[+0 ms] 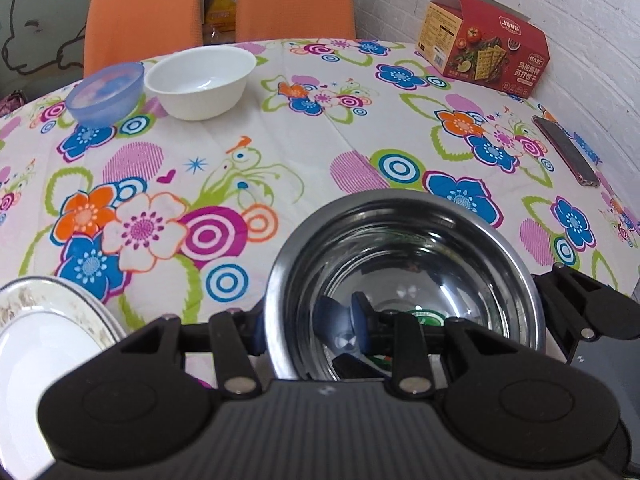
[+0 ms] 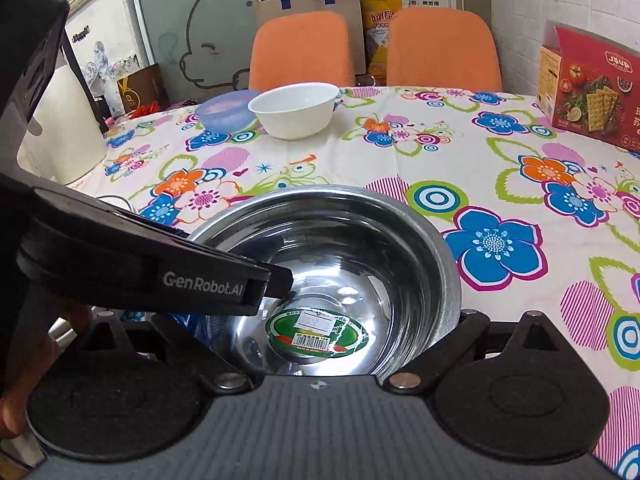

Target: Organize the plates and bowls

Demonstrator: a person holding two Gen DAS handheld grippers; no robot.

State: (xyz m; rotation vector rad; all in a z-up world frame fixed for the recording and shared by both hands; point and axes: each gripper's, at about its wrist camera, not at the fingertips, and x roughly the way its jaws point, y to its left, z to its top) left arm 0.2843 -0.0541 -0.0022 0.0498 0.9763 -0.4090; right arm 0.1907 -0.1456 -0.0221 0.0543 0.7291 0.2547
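Steel bowl [image 1: 404, 284] sits low centre on the flowered surface [image 1: 304, 148], the left gripper [image 1: 308, 330] with jaws pinching its near-left rim; the right gripper's jaw state cannot be told. Best lifted level, then nested squarely into the white bowl [image 1: 202, 80] beside the blue bowl [image 1: 105, 92], upper left.
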